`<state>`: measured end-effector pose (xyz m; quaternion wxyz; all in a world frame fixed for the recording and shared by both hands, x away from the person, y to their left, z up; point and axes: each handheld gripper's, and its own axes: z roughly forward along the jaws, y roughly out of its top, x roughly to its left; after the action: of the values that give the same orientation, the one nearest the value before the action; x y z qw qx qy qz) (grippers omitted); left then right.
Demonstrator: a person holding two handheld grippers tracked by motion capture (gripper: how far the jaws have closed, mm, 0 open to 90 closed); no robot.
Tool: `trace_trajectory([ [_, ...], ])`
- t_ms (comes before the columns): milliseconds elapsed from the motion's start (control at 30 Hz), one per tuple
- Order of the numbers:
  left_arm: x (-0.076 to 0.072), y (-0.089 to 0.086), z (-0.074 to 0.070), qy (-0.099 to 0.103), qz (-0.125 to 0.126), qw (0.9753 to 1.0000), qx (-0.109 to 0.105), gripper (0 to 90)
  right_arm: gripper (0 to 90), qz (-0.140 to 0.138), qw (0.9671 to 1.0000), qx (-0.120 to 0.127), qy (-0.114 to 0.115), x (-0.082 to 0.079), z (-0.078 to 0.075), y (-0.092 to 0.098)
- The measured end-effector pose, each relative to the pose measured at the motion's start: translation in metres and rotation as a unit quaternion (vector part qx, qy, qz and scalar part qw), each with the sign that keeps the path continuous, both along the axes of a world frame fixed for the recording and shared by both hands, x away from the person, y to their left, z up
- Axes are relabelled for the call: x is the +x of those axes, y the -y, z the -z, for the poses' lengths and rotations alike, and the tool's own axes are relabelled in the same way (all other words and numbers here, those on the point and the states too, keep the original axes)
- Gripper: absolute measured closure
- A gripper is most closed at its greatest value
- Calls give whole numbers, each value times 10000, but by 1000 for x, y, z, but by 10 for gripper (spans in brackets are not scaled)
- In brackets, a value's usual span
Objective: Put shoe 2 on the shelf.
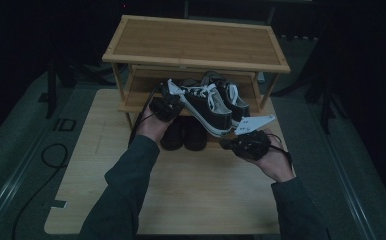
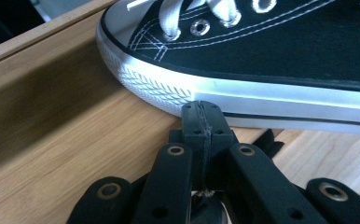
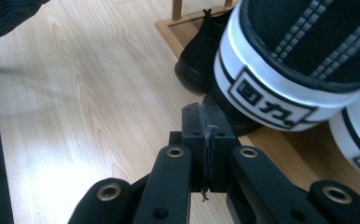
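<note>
A pair of black canvas sneakers [image 1: 212, 106] with white laces and white rubber soles sits on the middle shelf of a bamboo shoe rack [image 1: 196, 45], heels toward the person and overhanging the shelf's front edge. The left gripper [image 1: 167, 105] is at the pair's left side; in the left gripper view its jaws are pressed fully together with nothing between them, their tips just below the white sole of the nearer sneaker [image 2: 243, 60], close to the ribbed toe, though whether they touch the rubber cannot be told. The right gripper [image 1: 251, 142] is in front of the heels; in the right gripper view its jaws are likewise closed flat on each other and empty, with the left sneaker's white heel patch [image 3: 271, 100] just above and to the right of the tips. Beyond those tips, on the rack's lowest level, stands a pair of black boots [image 1: 183, 134]. The rack rests on a pale wood tabletop [image 1: 191, 195], which stretches out to the left of the right gripper's jaws.
</note>
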<state>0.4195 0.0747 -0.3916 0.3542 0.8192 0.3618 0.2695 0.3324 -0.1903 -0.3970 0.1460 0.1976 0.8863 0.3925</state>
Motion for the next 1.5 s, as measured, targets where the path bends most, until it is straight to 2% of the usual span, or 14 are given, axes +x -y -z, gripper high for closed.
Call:
trace_trajectory([
  [167, 1, 1, 0, 15, -24, 10000, 56, 900, 884, 59, 10000, 76, -25, 1, 1, 7],
  [300, 4, 2, -1, 32, -165, 9997, 151, 900, 881, 68, 9999, 99, -20, 1, 2, 10],
  [533, 12, -3, 2, -53, -378, 9993, -62, 900, 880, -76, 9996, 271, 86, -1, -2, 6],
  [600, 10, -3, 1, -15, -358, 9994, -10, 900, 880, -128, 9993, 326, 109, -2, -3, 2],
  [833, 11, -10, 2, -101, -359, 9993, 57, 900, 897, -173, 9989, 348, 249, -1, -7, -6],
  [1133, 8, -31, 1, -130, -324, 9992, 207, 900, 900, -93, 9986, 439, 291, 3, -6, -7],
  [1167, 8, -31, 2, -114, -342, 9993, 99, 900, 900, -85, 9985, 452, 290, 2, -6, -7],
  [1267, 9, -34, 3, -125, -303, 9995, -16, 900, 900, -93, 9985, 451, 285, 3, -6, -9],
  [1333, 9, -35, 3, -126, -298, 9995, -38, 900, 900, -131, 9984, 486, 270, 3, -7, -11],
  [1500, 9, -36, 4, -138, -287, 9994, -111, 900, 900, -197, 9985, 400, 313, 3, -7, -18],
])
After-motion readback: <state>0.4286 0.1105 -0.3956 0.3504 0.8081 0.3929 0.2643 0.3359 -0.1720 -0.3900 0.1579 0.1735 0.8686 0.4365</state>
